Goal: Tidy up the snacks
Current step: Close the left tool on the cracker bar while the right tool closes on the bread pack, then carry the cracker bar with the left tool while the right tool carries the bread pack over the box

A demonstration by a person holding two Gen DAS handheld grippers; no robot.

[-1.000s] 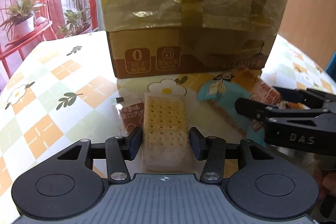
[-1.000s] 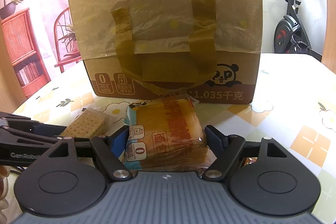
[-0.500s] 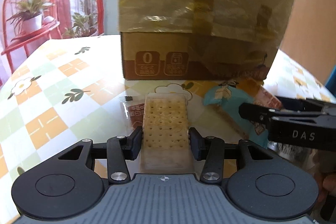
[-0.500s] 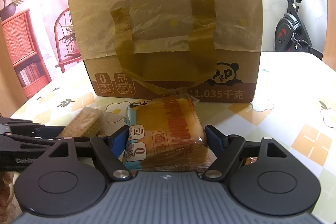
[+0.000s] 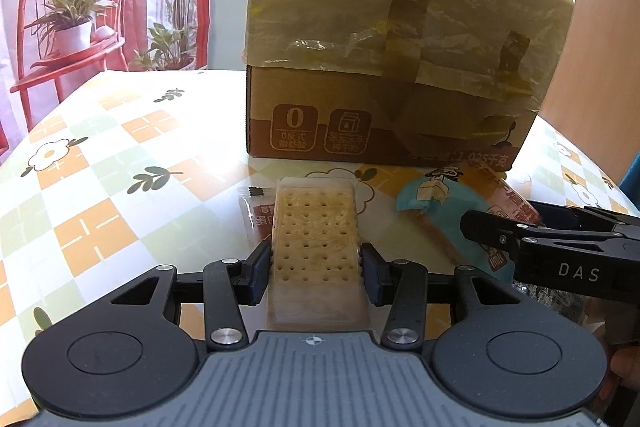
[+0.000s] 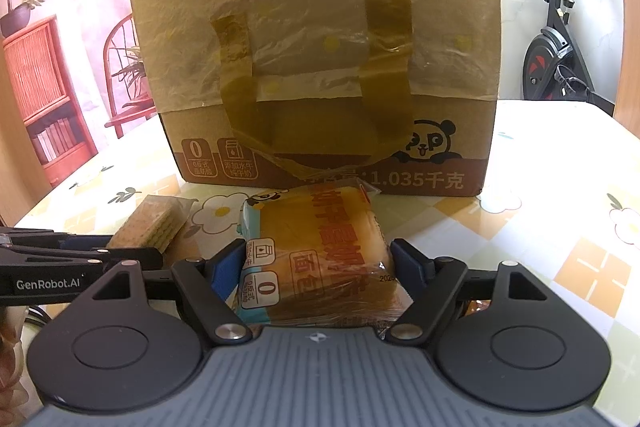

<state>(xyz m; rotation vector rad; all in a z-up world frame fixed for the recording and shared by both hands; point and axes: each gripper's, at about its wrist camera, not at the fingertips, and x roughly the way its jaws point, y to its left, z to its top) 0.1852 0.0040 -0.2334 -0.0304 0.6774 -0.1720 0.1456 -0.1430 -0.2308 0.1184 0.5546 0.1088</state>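
A clear packet of pale dotted crackers (image 5: 316, 227) sits between the pads of my left gripper (image 5: 316, 265), which is shut on its near end. In the right wrist view the cracker packet (image 6: 154, 223) looks tilted, held just above the tablecloth. My right gripper (image 6: 318, 251) is shut on a wrapped loaf of bread (image 6: 328, 223) with a blue-and-orange label. In the left wrist view the bread (image 5: 440, 199) lies to the right, with the right gripper (image 5: 492, 223) around it. Both packs are just in front of a cardboard box (image 6: 320, 163).
A yellowish plastic bag (image 6: 320, 7) with handles is draped over the box. The table wears a flowered checked cloth (image 5: 100, 187). A red chair with potted plants (image 5: 72, 27) stands at far left and an exercise bike (image 6: 560, 59) at far right.
The left gripper has rolled to level and closed a little on the crackers, whose near end has risen off the cloth. The right gripper and the bread have stayed still.
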